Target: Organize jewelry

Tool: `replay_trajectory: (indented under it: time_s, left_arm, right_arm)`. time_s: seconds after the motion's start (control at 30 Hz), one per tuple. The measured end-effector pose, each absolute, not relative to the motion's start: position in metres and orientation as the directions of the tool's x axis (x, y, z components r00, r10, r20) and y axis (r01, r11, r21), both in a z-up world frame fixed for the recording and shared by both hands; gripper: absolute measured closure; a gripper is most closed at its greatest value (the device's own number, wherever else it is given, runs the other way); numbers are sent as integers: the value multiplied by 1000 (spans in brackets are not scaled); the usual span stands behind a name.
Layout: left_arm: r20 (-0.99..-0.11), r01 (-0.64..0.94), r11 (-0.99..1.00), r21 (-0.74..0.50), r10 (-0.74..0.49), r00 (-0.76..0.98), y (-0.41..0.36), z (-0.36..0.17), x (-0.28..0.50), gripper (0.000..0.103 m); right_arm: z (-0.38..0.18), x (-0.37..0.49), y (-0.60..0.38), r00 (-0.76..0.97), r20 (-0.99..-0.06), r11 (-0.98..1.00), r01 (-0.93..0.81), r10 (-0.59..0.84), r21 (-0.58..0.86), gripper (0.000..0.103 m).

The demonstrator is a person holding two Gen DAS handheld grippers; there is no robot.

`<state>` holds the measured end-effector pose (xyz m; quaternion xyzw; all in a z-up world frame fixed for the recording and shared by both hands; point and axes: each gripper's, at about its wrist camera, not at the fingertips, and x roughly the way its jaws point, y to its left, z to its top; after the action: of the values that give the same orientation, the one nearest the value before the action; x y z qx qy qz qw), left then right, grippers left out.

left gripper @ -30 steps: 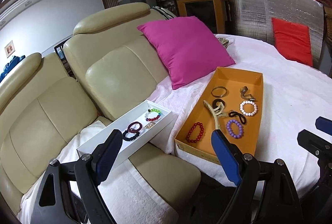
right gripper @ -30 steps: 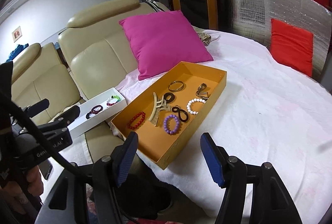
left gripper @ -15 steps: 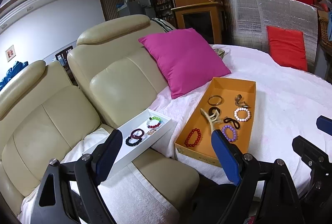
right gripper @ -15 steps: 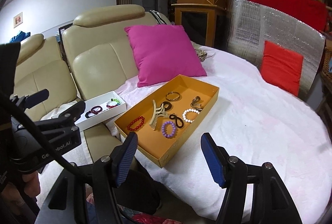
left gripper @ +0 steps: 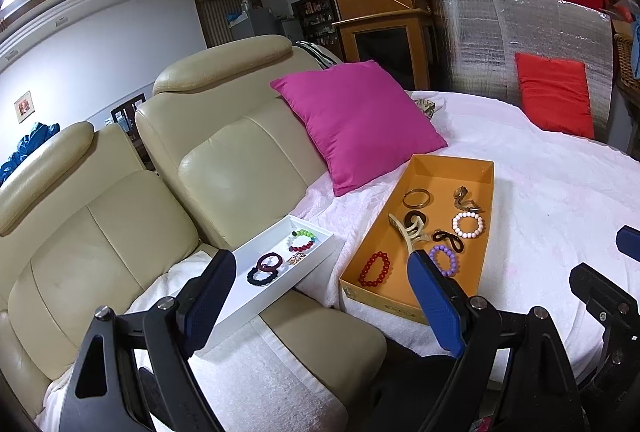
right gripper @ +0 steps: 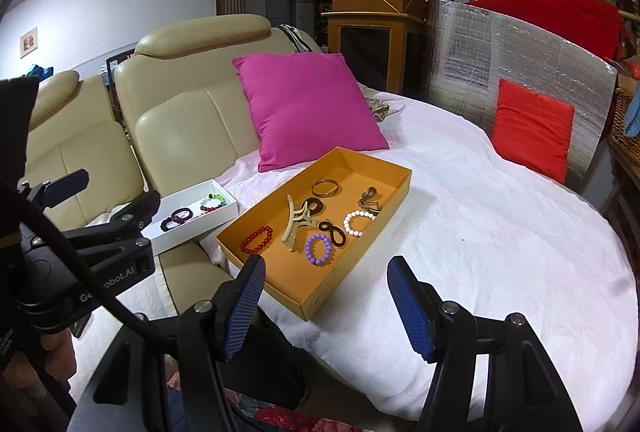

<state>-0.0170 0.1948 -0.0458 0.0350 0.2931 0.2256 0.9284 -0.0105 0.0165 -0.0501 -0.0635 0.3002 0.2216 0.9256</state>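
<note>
Left wrist: left tongs wide open, empty; orange tray of bracelets just beyond; right tongs likewise.

We see both views sharp and evenly lit from indoor ceiling light, with soft shadows, mild glare on the foil panel, and fisheye bending with dark corners.

At the bottom of the frame the right gripper has its blue fingers spread with nothing between them. Just above, at centre, an orange tray on a white-covered bed holds a red bead bracelet, a purple one, a white one and a beige hair claw. Left of it sits a white box; the left gripper fills the left edge.
</note>
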Motion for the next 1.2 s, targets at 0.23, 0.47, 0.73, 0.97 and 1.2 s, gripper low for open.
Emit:
replay_trajectory:
  time_s: [0.23,0.47,0.73,0.97,1.2]
  left_arm:
    - [-526,-409,891,196,448,723,197,-47,-18,15]
    - [-526,-415,889,194,452,721,204,-48,-17,15]
    - [-522,-419,886,196,456,721,207,-49,-16,15]
    - [-523,-419,888,189,452,722,209,-51,-16,15]
    - [-529,-423,888,183,451,719,214,-52,-15,15]
  right_arm:
    - [-51,-5,15,719,-597,908,-418,356,39,36]
    - [-53,0,16,712,-608,916,-396,350,63,36]
    - [-53,1,20,712,-613,920,-388,342,63,36]
    - [-55,3,24,710,-621,922,-384,332,55,36]
    - [-56,4,31,708,-626,922,-385,327,46,36]
